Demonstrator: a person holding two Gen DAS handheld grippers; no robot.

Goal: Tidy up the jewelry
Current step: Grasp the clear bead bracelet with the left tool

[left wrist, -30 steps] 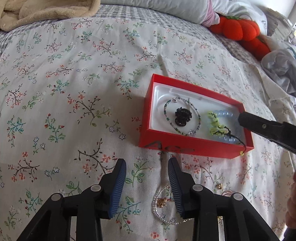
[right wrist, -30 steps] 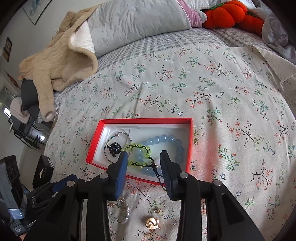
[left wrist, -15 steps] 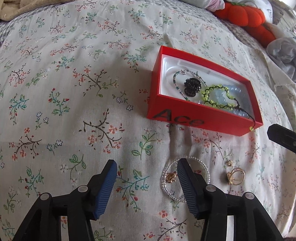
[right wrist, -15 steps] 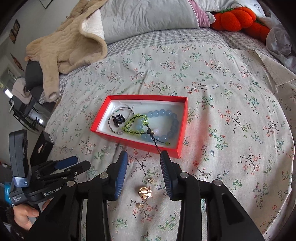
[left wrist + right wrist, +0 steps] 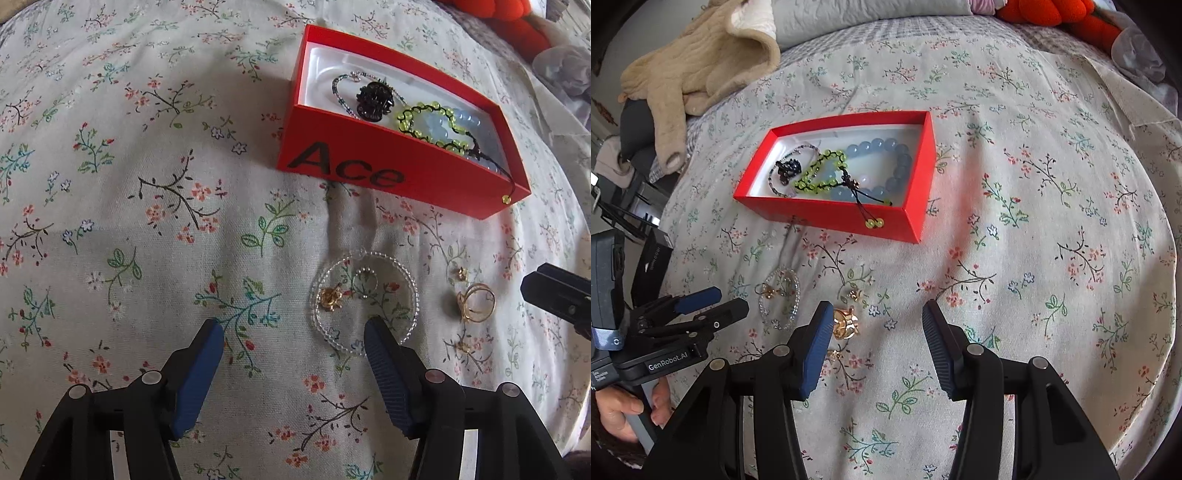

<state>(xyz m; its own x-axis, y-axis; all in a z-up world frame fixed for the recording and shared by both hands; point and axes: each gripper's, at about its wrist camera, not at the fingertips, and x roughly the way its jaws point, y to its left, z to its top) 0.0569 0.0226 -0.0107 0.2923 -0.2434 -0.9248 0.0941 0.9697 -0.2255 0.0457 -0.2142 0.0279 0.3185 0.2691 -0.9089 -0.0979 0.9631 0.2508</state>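
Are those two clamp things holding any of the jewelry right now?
No, nothing is held. The left tool is open above the clear bead bracelet on the bedspread, and the right tool is open beside the gold ring.

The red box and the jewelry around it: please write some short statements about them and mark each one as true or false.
1. The green bead bracelet lies inside the red box. True.
2. The clear bead bracelet is in the box. False: it lies on the bedspread, in front of the box.
3. The left gripper holds the gold ring. False: its jaws are open and empty; the ring lies on the bedspread.
4. The right gripper is open. True.
5. The green bracelet's cord hangs over the box's front wall. True.
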